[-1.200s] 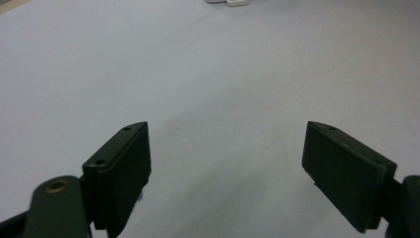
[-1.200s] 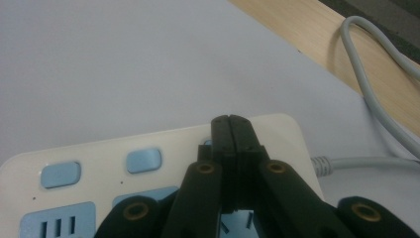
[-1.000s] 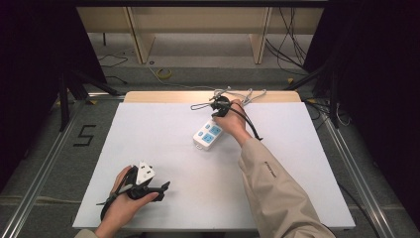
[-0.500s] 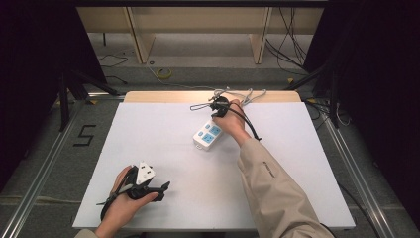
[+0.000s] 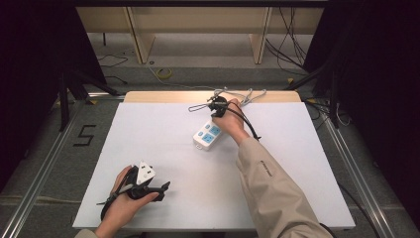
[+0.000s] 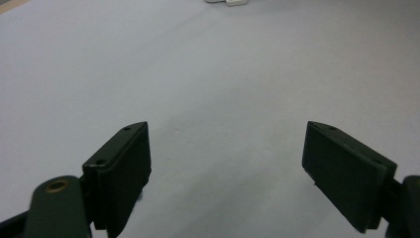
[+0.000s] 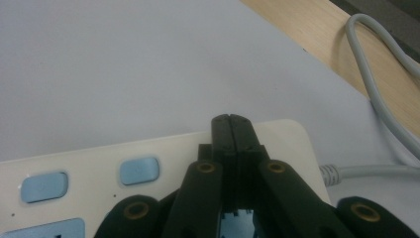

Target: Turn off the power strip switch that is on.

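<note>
So we've got two hand-held grippers over a white table (image 5: 148, 134), one on a power strip and one just idling.

Our right gripper (image 7: 232, 120) has its jaws pressed flat together with nothing between them, tips sitting right over the end of the white power strip (image 5: 209, 135) near its blue buttons (image 7: 139, 170). That strip lies toward the far middle of the table, its grey cord (image 7: 381, 84) running off over the wooden far edge. From above, the right hand (image 5: 229, 119) reaches out to it in a tan sleeve (image 5: 270, 188). Our left gripper (image 6: 225, 173) is spread wide and holds nothing, parked at the near left corner in the left hand (image 5: 121, 206), well apart from the strip.
</note>
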Demonstrator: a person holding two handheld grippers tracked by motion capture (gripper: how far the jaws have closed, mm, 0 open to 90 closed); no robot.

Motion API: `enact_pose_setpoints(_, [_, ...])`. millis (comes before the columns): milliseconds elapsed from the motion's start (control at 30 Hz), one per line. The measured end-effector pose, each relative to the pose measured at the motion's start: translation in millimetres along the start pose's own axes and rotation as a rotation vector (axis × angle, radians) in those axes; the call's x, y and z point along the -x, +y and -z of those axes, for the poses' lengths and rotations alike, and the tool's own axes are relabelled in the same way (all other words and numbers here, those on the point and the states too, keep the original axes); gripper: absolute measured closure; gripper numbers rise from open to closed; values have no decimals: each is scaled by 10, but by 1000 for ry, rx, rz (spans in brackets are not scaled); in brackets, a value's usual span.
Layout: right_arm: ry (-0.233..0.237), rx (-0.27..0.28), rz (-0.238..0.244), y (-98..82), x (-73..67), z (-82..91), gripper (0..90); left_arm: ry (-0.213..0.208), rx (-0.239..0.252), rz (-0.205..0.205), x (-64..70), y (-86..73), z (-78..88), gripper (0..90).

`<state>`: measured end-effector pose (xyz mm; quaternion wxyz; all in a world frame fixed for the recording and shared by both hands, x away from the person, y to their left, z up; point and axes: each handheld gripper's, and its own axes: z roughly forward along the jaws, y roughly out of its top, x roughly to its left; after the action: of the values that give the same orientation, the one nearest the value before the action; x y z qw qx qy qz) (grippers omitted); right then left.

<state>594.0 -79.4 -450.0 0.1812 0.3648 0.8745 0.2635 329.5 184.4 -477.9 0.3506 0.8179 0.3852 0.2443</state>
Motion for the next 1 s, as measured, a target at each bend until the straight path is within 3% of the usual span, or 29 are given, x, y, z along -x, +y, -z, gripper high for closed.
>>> enact_pose_setpoints(200, [-15, -14, 14, 8, -20, -6, 900, 1, -1, 2, -6, -7, 3, 188])
enact_pose_setpoints(1000, [-5, 9, -9, -21, -7, -3, 900, 1, -2, 1, -3, -11, 4, 187])
